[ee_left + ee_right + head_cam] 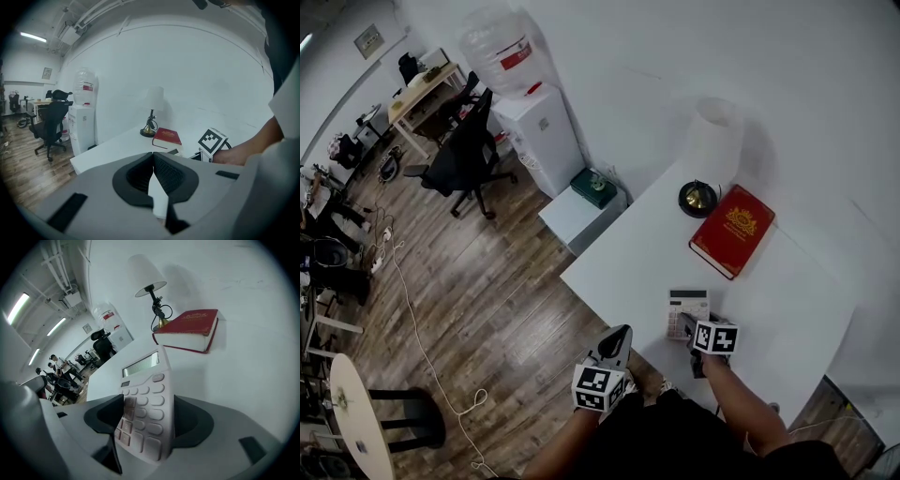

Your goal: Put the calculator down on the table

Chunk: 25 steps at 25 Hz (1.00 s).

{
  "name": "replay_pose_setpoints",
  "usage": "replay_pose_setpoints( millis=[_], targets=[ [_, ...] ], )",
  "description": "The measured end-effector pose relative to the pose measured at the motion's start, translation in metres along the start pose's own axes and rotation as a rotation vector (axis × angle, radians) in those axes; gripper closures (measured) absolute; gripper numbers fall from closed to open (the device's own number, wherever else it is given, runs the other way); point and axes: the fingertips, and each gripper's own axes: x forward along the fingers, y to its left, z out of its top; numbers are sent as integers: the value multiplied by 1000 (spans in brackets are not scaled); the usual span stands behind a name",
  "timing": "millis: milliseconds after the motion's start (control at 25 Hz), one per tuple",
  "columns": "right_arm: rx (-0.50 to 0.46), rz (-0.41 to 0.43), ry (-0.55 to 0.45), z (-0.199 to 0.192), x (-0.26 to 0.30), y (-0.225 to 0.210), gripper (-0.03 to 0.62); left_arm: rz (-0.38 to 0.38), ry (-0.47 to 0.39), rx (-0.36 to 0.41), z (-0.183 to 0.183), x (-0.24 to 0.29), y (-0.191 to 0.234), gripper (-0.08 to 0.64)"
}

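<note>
Now resting the calculator flat on the white table, near the edge closest to the person, keys up and display end pointing toward a red book. Straddling it with the right gripper — jaws standing wide apart on either side of the keypad, pads not clamping, grip released. Angling that gripper down at the tabletop. Facing, beyond the calculator, the book lying flat and, just beside it, a lamp with a dark round base. Holding the left gripper just off the table's edge, over wood floor — jaws pressed together, gripping nothing. Taking in, farther off, a water dispenser and a black office chair.
</note>
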Motion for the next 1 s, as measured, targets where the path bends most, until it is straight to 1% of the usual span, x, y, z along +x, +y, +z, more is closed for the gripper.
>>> replay_pose_setpoints(
  millis=[120,160,280,360,520,680,800,920,1000],
  targets=[
    [-27,-55,3,0,-2,-9,230,-8,1,2,-1,1,-2,541],
    [-35,-67,5,0,-2,-12,229,-10,-1,4,-1,1,-3,541],
    [-45,-81,7,0,-2,-13,224,-16,1,8,0,1,-6,541],
    [-62,-90,-10,4,-6,-12,219,-20,0,3,0,1,-8,541],
    [-154,-76,-107,30,-26,6,232,-26,-14,-5,6,1,-6,541],
    [-267,-39,-208,61,-62,34,253,-19,-16,-27,11,0,-2,541],
    [-339,0,-296,86,-91,58,285,-9,-49,-34,28,-4,1,541],
    [-397,17,-400,110,-121,77,339,-6,-79,-21,43,-6,1,541],
    [-423,29,-462,123,-142,89,364,-5,-93,-11,53,-9,0,541]
  ],
)
